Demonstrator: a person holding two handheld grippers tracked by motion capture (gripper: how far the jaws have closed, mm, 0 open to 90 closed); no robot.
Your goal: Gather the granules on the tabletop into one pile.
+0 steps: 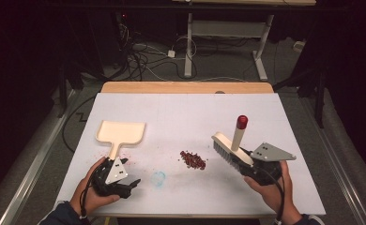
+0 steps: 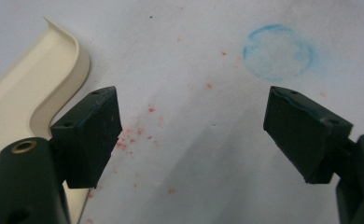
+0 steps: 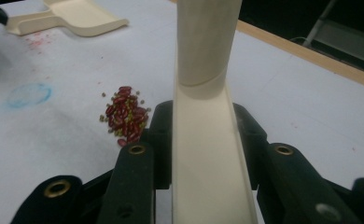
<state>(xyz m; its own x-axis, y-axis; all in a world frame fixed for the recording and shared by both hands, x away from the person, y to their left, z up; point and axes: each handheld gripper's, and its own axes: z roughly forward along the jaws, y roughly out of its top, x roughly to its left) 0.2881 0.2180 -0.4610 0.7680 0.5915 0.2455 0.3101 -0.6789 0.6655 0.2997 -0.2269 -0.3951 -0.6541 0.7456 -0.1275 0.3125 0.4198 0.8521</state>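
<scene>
White matte tabletop [image 1: 181,117], left gripper [image 2: 192,128] spread wide, right gripper [image 3: 203,140] clamping smooth cream brush [image 3: 207,154].

The left gripper [image 2: 192,135] hovered over the white table surface [image 2: 180,42] with its two black jaws spread wide and nothing between them. A cream dustpan [image 2: 35,84] lay at nine to ten o'clock, its curved rim just beside the left-hand jaw. A faint blue ring [image 2: 278,52] sat at one o'clock, and small red specks [image 2: 133,135] dotted the surface near the centre.
</scene>
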